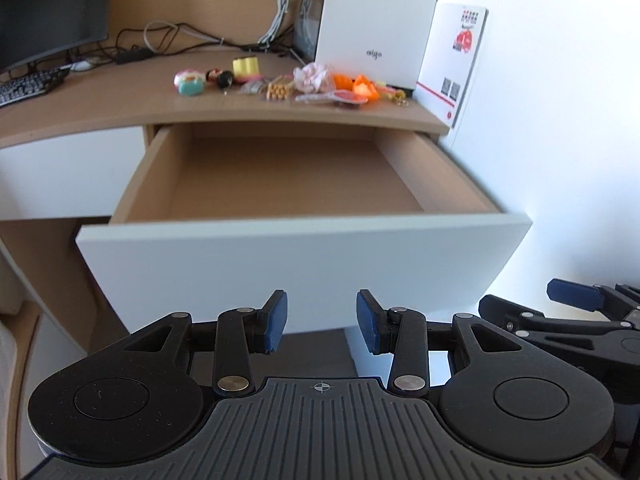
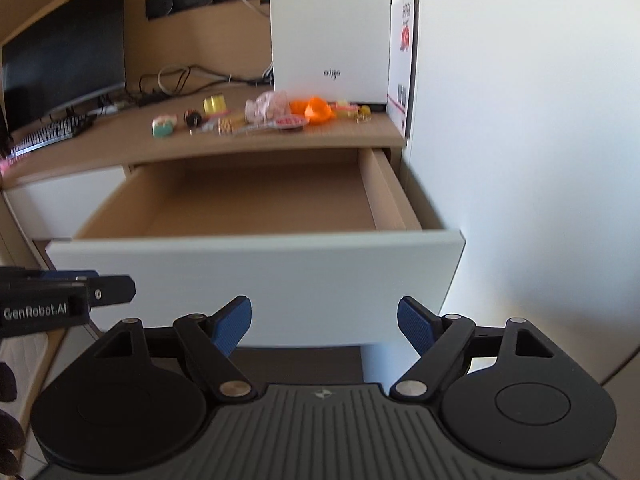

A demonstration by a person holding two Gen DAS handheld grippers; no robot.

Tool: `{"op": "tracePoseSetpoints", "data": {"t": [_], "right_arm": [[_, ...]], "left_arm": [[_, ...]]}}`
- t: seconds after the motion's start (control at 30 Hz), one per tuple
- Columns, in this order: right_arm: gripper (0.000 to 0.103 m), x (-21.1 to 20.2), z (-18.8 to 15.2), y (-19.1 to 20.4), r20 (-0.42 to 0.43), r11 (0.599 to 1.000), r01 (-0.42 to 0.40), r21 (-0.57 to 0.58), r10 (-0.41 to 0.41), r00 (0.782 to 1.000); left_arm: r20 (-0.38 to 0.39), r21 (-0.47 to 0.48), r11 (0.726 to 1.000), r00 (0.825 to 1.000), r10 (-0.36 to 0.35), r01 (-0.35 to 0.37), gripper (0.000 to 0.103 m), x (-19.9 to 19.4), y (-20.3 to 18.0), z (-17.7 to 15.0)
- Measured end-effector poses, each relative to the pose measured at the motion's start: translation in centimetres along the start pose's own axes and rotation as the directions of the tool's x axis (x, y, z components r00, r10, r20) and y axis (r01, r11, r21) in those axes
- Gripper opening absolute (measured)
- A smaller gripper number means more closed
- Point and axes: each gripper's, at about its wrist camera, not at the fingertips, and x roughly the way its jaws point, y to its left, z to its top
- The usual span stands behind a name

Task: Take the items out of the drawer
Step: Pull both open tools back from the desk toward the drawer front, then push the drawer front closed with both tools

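Wooden drawer [image 1: 280, 176] pulled out under the surface [image 1: 120, 114], white front facing both cameras, inside bare. Small items [image 1: 280, 82] lie in a row on the surface above the drawer, near a white box [image 1: 372, 20]: yellow roll, teal-pink toy, pink cloth, orange pieces. Left gripper [image 1: 322, 322] in front of the drawer front, jaws partly apart, nothing between them. Right gripper [image 2: 324, 326] beside it, jaws wide apart, holding nothing. Monitor [image 2: 64, 48] and keyboard [image 2: 48, 136] far left.

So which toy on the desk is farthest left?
The mint-and-pink round toy, at the left end of the row of toys; the yellow one and orange one sit further right.
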Motion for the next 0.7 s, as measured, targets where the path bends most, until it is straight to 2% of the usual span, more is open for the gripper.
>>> {"op": "tracePoseSetpoints", "data": {"t": [0.23, 0.37, 0.43, 0.57, 0.7], "right_arm": [[0.081, 3.0, -4.4, -0.2, -0.059, 1.000, 0.010, -0.001, -0.010, 0.998], [0.081, 4.4, -6.5, 0.4, -0.072, 1.000, 0.012, -0.019, -0.013, 0.997], [0.081, 4.9, -6.6, 1.1, -0.047, 1.000, 0.010, -0.026, -0.011, 0.999], [0.081, 6.1, -4.9, 2.6, 0.082, 0.999, 0.029, -0.041, -0.025, 0.996], [0.081, 7.9, -3.9, 3.9, 0.146, 0.995, 0.055, -0.082, -0.042, 0.988]], "left_arm": [[-0.020, -0.035, 0.999, 1.000, 0.017, -0.018, 0.042, 3.0, 2.1, -4.0], [-0.001, -0.063, 0.997, 0.999, 0.041, -0.041, 0.042, 4.1, 3.6, -5.8], [0.072, -0.040, 0.997, 0.995, 0.073, -0.070, 0.042, 3.6, 3.9, -5.9], [0.191, -0.008, 0.992, 0.974, 0.122, -0.123, 0.042, 3.3, 4.2, -4.8], [0.216, -0.023, 0.988, 0.964, 0.153, -0.151, 0.042, 4.8, 4.6, -4.4]]}}
